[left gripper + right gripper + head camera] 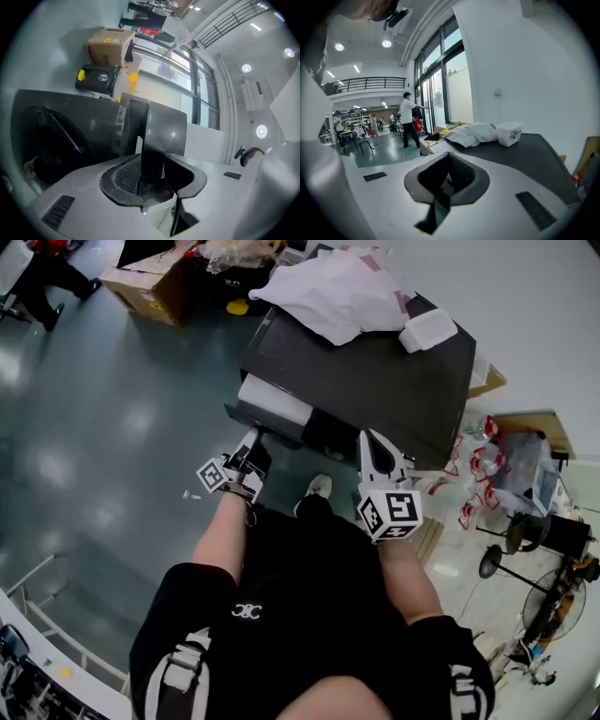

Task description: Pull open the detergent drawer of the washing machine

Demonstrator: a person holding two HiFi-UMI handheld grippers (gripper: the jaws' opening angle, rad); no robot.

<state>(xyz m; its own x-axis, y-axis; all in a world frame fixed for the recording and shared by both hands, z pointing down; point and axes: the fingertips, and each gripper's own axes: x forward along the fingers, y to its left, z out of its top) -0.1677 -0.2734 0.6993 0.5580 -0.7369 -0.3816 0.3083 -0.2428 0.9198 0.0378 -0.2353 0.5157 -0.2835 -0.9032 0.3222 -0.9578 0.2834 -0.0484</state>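
Note:
The dark washing machine (375, 362) stands in front of me. Its detergent drawer (274, 401) juts out from the front left corner and shows a white inside. My left gripper (251, 451) is shut on the drawer's dark front panel (154, 136), which stands upright between the pads of that gripper (150, 173). The machine's round door (51, 145) lies to the left of the panel. My right gripper (378, 451) hovers over the machine's front edge, right of the drawer. In its own view this gripper (446, 180) is open, with nothing between the jaws, and looks across the machine's top (525, 154).
A white cloth bundle (337, 292) and a small white box (427, 329) lie on the machine's top. A cardboard box (150, 287) sits on the floor behind. Red-and-white packets (478, 474) and a fan (525, 559) crowd the right side. A person (408, 119) stands far off.

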